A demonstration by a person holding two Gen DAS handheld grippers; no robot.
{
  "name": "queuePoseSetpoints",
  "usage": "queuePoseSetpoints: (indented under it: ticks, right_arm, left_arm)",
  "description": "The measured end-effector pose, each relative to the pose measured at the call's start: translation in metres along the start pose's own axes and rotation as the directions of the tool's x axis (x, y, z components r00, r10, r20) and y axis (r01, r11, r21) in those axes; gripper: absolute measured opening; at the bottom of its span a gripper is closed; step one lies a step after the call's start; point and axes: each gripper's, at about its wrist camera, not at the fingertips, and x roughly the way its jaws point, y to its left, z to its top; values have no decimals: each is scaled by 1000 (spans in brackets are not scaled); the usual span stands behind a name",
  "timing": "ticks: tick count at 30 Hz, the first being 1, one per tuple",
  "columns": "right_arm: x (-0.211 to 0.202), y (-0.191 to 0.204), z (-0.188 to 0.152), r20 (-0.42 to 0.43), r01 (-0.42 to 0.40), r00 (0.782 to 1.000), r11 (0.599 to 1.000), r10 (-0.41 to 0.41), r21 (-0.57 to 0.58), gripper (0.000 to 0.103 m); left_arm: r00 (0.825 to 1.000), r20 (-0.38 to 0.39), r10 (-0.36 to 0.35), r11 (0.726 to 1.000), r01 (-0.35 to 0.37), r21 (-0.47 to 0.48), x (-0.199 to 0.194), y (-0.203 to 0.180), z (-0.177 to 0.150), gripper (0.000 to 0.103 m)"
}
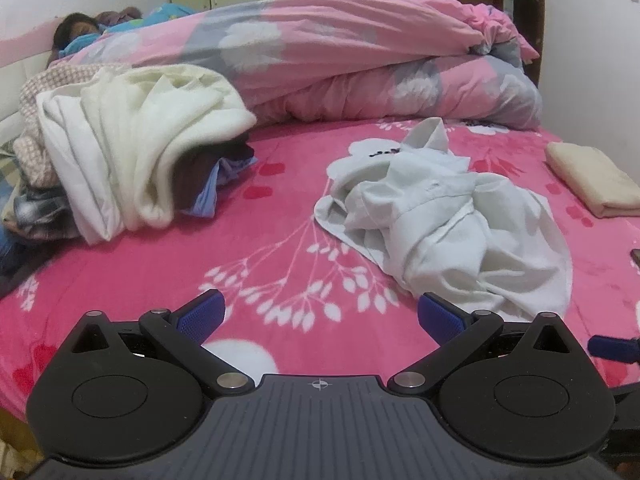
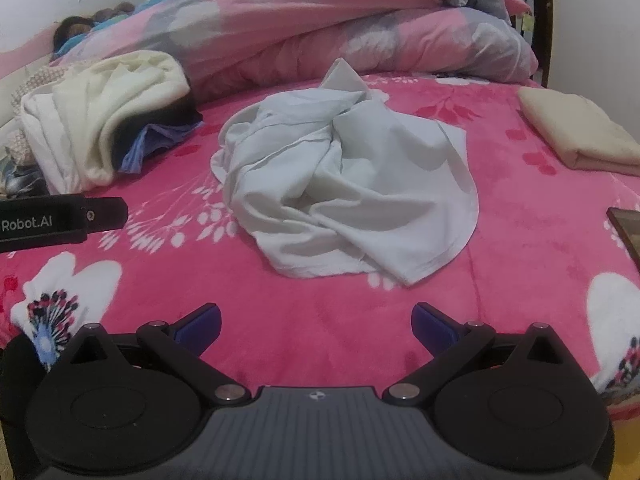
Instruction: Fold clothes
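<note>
While both claws, the left gripper (image 1: 321, 312) and the right gripper (image 2: 316, 326), are held spread wide and empty above the pink floral bedspread (image 2: 520, 260), a crumpled white shirt (image 2: 344, 188) is seen mid-bed, between a clothes pile (image 2: 100, 120) at left and a folded beige cloth (image 2: 576, 132) at far right.

Dim, soft, perhaps slightly blurred

One crumpled shirt (image 2: 344, 184), one folded cloth (image 2: 580, 132), maybe four piled garments (image 2: 100, 120).
</note>
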Motion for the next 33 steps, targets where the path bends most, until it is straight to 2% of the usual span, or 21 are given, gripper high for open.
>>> queuePoseSetpoints:
  ticks: [7,13,27,33]
  right_arm:
    - [8,-9,13,-37,14,999,1000,-13,21,103]
    - [9,2,14,-12,51,999,999,-51,3,103]
    - [3,7,18,5,91,996,996,-91,-7,103]
    - [-1,9,20,15,106,994,994,-106,-11,103]
  left_arm:
    - [1000,-20,-10,1000,10,-27,17,4,-3,103]
    - [999,-36,-15,999,13,-41,30,7,-6,103]
    - [999,-26,-24,994,21,-109,23,14,-8,103]
    - [999,-17,28,996,-29,-82,18,10,-9,103]
